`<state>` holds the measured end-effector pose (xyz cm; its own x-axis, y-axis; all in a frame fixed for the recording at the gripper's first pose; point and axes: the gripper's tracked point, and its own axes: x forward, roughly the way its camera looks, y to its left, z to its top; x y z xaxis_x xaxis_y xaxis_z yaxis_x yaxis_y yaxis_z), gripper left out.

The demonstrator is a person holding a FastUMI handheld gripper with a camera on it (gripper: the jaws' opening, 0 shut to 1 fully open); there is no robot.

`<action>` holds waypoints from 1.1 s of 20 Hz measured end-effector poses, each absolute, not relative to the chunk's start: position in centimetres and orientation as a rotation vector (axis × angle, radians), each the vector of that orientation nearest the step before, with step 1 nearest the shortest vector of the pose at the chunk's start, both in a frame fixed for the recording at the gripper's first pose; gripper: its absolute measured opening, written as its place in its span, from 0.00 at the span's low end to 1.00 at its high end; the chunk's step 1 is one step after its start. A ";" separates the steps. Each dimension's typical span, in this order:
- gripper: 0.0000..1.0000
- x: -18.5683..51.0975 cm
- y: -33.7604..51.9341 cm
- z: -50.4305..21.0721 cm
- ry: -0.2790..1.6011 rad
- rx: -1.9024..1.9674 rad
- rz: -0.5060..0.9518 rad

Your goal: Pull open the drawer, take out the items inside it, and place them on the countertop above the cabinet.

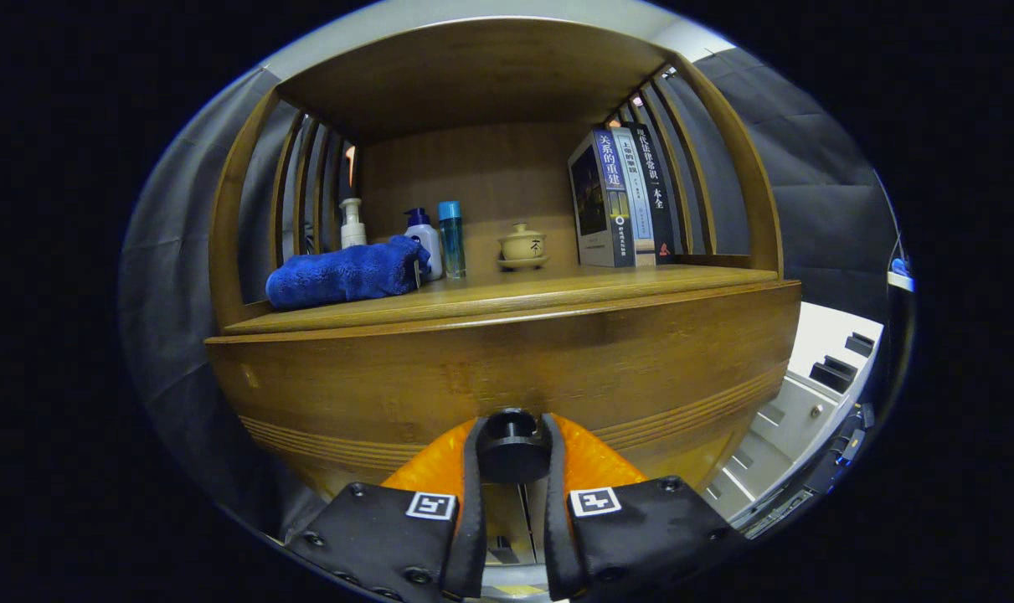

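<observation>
On one knob, hand-held gripper clamped

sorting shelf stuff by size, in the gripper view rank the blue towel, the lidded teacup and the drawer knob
1. blue towel
2. drawer knob, gripped between the fingers, so nearness inflates it; unsure
3. lidded teacup

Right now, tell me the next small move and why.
Probably pull straight back: the gripper looks closed on the round drawer knob, and the drawer front still sits flush under the countertop.
</observation>
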<state>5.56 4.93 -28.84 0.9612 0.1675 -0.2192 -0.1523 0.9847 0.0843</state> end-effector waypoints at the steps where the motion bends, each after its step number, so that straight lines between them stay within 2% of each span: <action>1: 0.36 5.2 4.9 -28.9 0.229 0.063 0.161; 22: 0.36 -3.6 3.5 -28.9 0.248 0.052 0.158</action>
<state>-3.61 3.49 -28.94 0.9570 0.1621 -0.2407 -0.1493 0.9863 0.0706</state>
